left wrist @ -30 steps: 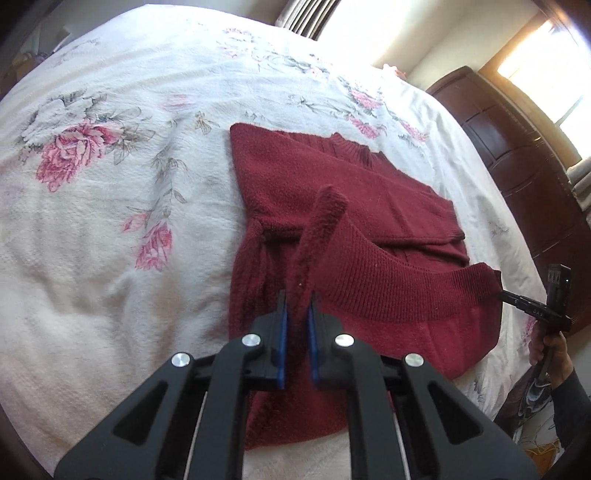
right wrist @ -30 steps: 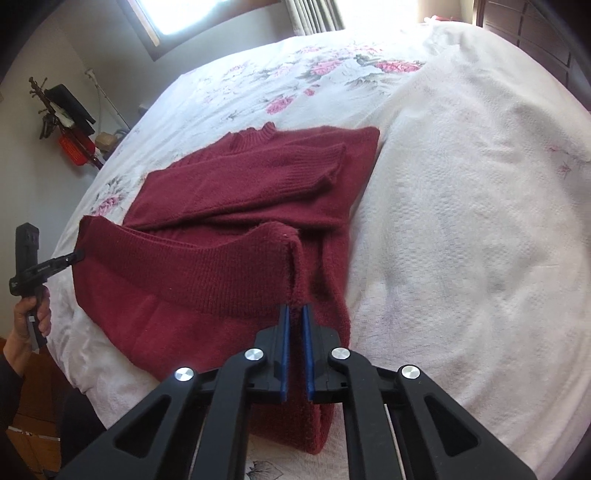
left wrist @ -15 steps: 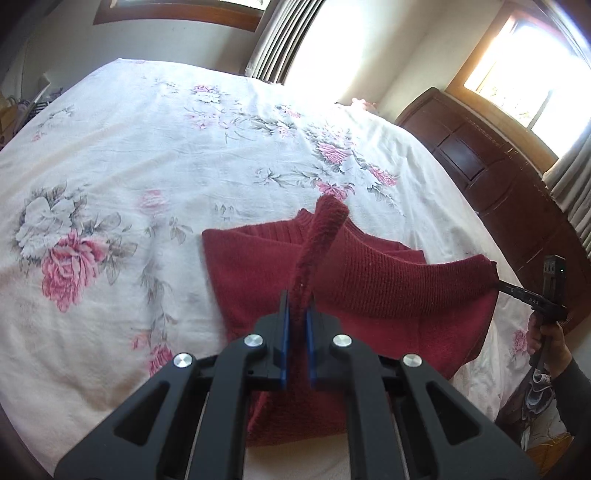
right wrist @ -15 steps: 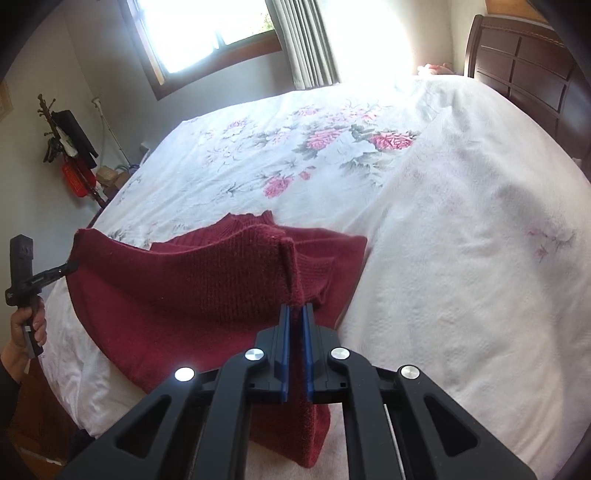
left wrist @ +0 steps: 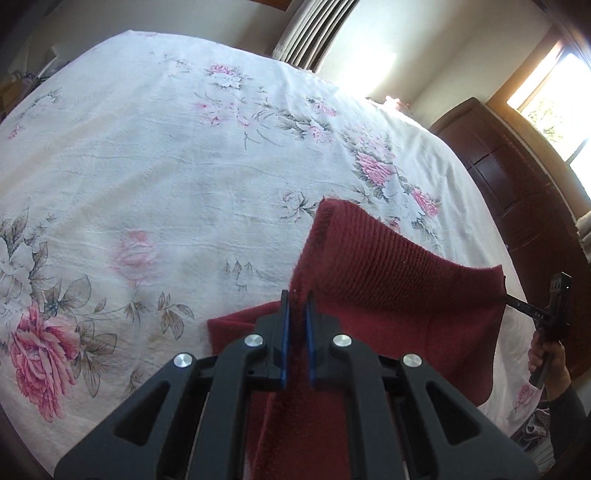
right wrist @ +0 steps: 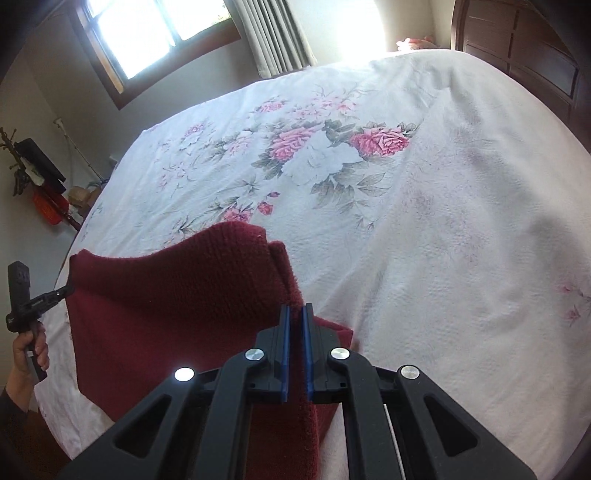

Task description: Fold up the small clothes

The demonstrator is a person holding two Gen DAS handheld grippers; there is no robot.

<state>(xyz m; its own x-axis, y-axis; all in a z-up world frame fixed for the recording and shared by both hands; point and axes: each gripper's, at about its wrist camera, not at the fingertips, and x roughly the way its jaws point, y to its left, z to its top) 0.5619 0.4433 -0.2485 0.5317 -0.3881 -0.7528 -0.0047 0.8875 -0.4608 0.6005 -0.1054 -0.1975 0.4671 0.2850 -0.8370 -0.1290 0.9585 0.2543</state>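
Note:
A dark red knit sweater (left wrist: 399,291) hangs lifted over the floral bedspread (left wrist: 155,177), its ribbed hem stretched between both grippers. My left gripper (left wrist: 296,299) is shut on one hem corner. That corner's far end is pinched by the right gripper (left wrist: 506,298), held in a hand at the right edge. In the right wrist view my right gripper (right wrist: 296,312) is shut on the sweater (right wrist: 177,302), and the left gripper (right wrist: 62,293) holds the opposite corner at the left. The lower part of the sweater droops below both cameras, hidden by the gripper bodies.
A dark wooden headboard (left wrist: 517,206) runs along the bed's right side. Windows with curtains (right wrist: 273,33) are behind the bed. A coat stand with a red bag (right wrist: 40,192) stands by the wall. The bedspread (right wrist: 424,221) stretches wide ahead.
Both grippers have lifted the hem higher and carried it forward; the sweater body that lay flat ahead is now mostly hidden behind the raised fold.

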